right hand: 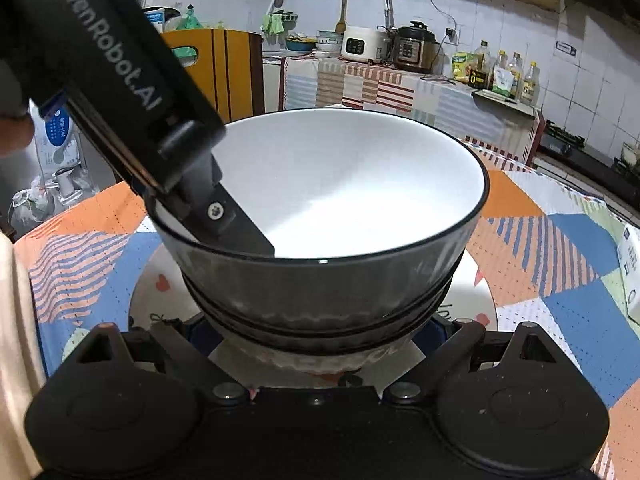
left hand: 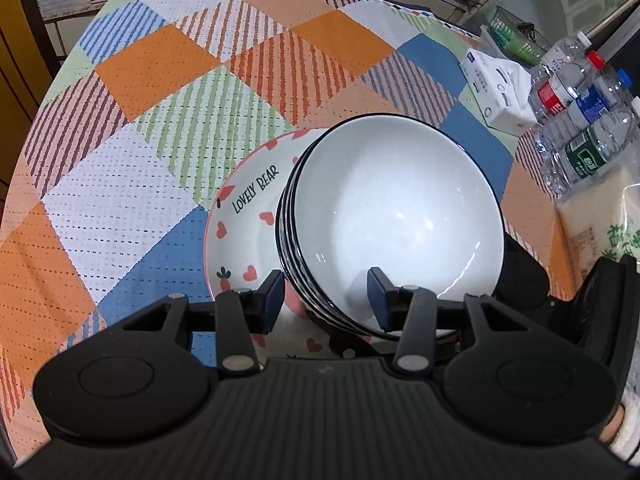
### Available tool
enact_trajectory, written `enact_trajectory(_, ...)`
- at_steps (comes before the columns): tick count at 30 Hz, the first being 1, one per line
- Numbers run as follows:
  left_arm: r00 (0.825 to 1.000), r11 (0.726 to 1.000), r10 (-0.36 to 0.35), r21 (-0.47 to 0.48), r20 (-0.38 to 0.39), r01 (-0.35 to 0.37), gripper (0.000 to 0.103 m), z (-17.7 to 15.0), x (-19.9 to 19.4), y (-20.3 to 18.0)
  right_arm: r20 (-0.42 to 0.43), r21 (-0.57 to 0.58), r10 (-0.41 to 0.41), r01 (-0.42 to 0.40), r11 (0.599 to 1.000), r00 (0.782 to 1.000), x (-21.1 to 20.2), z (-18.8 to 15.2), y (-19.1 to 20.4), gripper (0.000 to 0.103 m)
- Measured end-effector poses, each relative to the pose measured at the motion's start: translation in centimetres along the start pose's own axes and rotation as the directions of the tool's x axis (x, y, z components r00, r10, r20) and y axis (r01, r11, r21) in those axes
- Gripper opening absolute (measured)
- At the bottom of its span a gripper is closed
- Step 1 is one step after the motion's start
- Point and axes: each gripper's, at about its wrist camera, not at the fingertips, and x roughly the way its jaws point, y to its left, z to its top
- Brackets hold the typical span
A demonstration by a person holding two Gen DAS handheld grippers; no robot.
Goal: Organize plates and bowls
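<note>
On the round white bear-print plate point(left hand: 244, 216) sits the stack of black-rimmed white ceramic bowls point(left hand: 392, 216); the left hand-held gripper point(left hand: 326, 300) straddles its near rim, jaws parted, while the right hand-held gripper point(right hand: 320, 344) spreads wide at the stack's base.

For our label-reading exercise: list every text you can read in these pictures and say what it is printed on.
"LOVELY BEAR": plate under the stacked bowls.
"GenRobot.AI": left hand-held gripper body, right wrist view.
Bottle labels, tissue pack, rice bag, oil bottles: too small or blurred.

White-tiled wall point(right hand: 560, 60), checked tablecloth point(left hand: 160, 100)
</note>
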Motion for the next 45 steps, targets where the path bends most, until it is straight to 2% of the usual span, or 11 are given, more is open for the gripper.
enact_trajectory(6, 0.999, 1.0, 0.013, -0.012, 0.03, -0.013, 0.044, -0.6, -0.2, -0.1, -0.027, 0.083, 0.038, -0.036, 0.996, 0.999, -0.1, 0.2, -0.7, 0.095)
enact_trajectory(12, 0.997, 0.999, 0.039, 0.024, 0.062, -0.041, 0.047, -0.8, -0.9, -0.7, -0.064, 0.072, 0.007, -0.002, 0.997, 0.998, -0.9, 0.2, -0.2, 0.095)
enact_trajectory(21, 0.983, 0.986, 0.104, 0.111, 0.153, -0.121, 0.052, -1.2, -5.0, -1.9, -0.088, 0.109, -0.042, 0.051, 0.993, 0.995, -4.1, 1.4, 0.3, 0.095)
enact_trajectory(27, 0.973, 0.982, 0.129, 0.114, 0.193, -0.153, 0.057, -1.7, -8.3, -2.1, -0.105, 0.159, -0.098, 0.114, 0.981, 0.99, -6.9, 2.6, 0.3, 0.095)
enact_trajectory(33, 0.957, 0.98, 0.143, 0.103, 0.252, -0.173, 0.065, -2.8, -12.4, -2.0, -0.194, 0.213, -0.211, 0.251, 0.944, 0.958, -9.6, 4.7, 0.7, 0.095)
enact_trajectory(41, 0.94, 0.989, 0.08, 0.089, 0.331, -0.116, 0.078, -4.4, -17.4, -2.2, -0.148, 0.282, -0.297, 0.328, 0.902, 0.943, -14.5, 7.5, 0.9, 0.095)
enact_trajectory(45, 0.929, 0.988, 0.09, 0.084, 0.36, -0.128, 0.088, -5.1, -18.8, -2.1, -0.146, 0.287, -0.327, 0.356, 0.889, 0.934, -16.1, 8.1, 1.4, 0.096)
